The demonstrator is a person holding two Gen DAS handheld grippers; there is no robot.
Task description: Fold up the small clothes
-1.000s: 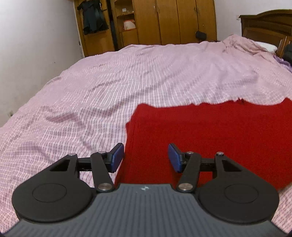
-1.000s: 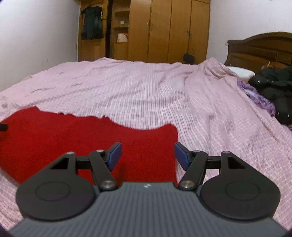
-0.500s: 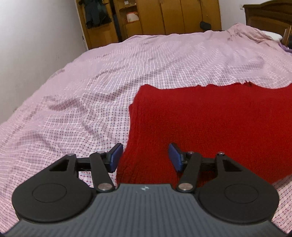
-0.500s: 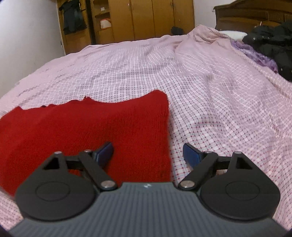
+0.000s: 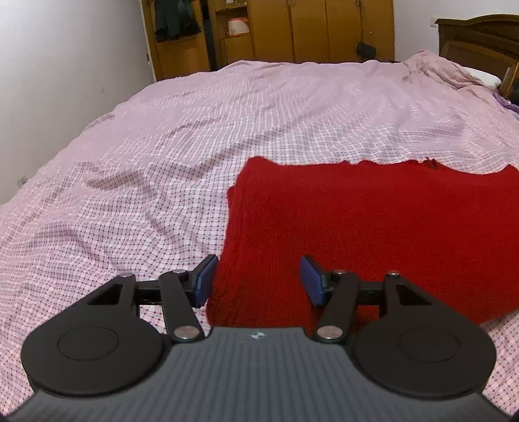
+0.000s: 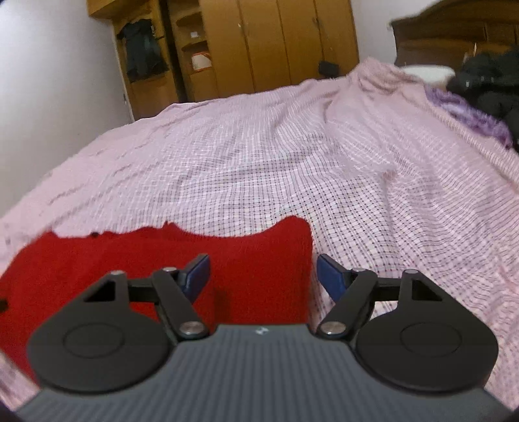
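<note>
A red knit garment [image 5: 373, 220] lies flat, folded into a rectangle, on the pink checked bedsheet [image 5: 194, 136]. My left gripper [image 5: 258, 280] is open and empty over the garment's near left corner, its left pad at the garment's left edge. In the right wrist view the same garment [image 6: 155, 259] shows its right part. My right gripper [image 6: 262, 276] is open and empty over the near right corner, its right pad just past the garment's right edge.
Wooden wardrobes [image 5: 292, 29] stand beyond the bed's far end. A dark wooden headboard [image 5: 480, 35] with a white pillow [image 5: 483, 78] is at the right. Dark and purple clothes [image 6: 483, 84] lie at the right side of the bed. A white wall [image 5: 65, 81] runs along the left.
Both grippers tipped down towards the garment, then lifted their view again. The right gripper shifted right to straddle the garment's right edge. The garment has not moved.
</note>
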